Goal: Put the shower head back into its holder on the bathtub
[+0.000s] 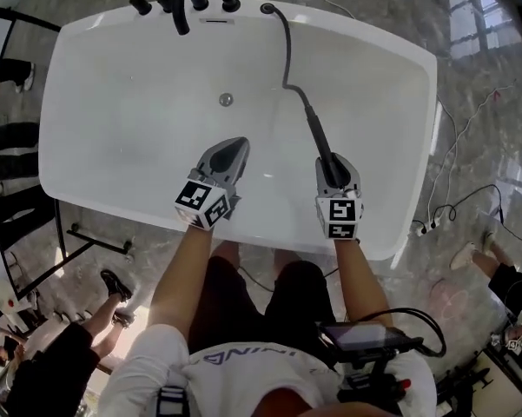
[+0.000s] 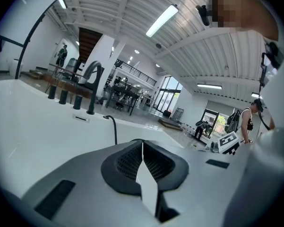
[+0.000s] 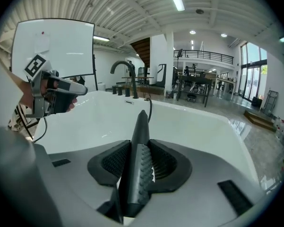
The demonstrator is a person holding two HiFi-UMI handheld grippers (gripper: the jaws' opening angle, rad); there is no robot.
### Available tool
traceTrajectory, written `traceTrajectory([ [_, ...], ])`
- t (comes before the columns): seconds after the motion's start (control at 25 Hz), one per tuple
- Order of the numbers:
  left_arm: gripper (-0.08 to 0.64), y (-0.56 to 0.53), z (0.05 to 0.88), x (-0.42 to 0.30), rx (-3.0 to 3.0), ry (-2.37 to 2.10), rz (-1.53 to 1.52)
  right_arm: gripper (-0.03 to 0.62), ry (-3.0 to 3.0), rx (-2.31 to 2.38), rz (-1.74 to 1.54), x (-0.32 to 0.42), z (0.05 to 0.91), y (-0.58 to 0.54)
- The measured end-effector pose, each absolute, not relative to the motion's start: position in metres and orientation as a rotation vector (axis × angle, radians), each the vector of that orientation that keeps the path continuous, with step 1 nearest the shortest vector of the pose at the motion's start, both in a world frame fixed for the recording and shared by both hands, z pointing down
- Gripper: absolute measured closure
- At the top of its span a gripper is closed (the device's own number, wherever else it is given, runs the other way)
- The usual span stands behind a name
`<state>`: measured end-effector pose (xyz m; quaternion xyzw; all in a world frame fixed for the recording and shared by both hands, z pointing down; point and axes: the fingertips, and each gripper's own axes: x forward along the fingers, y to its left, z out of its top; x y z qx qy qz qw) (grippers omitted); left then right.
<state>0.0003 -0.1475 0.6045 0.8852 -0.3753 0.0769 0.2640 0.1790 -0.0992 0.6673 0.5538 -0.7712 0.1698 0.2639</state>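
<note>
A: Starting nearest, at 6 o'clock in the head view?

B: Shows 2 bare forearms reaching out over the near rim of the white bathtub (image 1: 395, 228), with 1 tong in each hand.

A: And on the left?

B: Finds the left gripper (image 1: 229, 153) hovering over the tub's near side at about 6 o'clock. Pressed together pad to pad, gripping nothing.

A: Then at 5 o'clock?

B: Finds the right gripper (image 1: 335, 165), clamped on the black shower head (image 1: 317, 129). Squeezes the nubbed spray face between both pads and leaves the slim tapered end poking out ahead toward 12 o'clock. Held up over the basin, inside the tub's outline.

A: Inside the tub itself?

B: Holds a round metal drain (image 1: 227, 99) near the middle of the white floor. Also takes in the black hose (image 1: 287, 55), curving from the shower head's far end toward 1 o'clock. Hard to tell whether touching the basin or hanging clear.

A: Farthest out, at 12 o'clock?

B: Lines up 3 short black knobs (image 1: 165, 0) on the far rim from 11 o'clock, then an arched black spout (image 1: 181, 11) bending over the basin. Ends the hose in a round black socket (image 1: 267, 9) on that rim at 1 o'clock, well apart from the shower head.
</note>
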Motion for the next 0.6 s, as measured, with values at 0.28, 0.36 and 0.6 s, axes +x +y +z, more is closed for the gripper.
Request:
traceTrajectory([
  [0.28,0.537,-0.114,0.521,-0.009,2.376,-1.036,0.158,0.456,-2.125,1.515,0.389,0.188,0.560,-0.067],
  [0.36,0.537,-0.103,0.501,-0.011,2.377,-1.046,0.151,0.456,-2.136,1.532,0.365,0.194,0.532,-0.060],
  [0.6,0.537,-0.078,0.443,-0.005,2.400,-1.086,0.147,0.456,-2.167,1.541,0.307,0.208,0.465,-0.048],
])
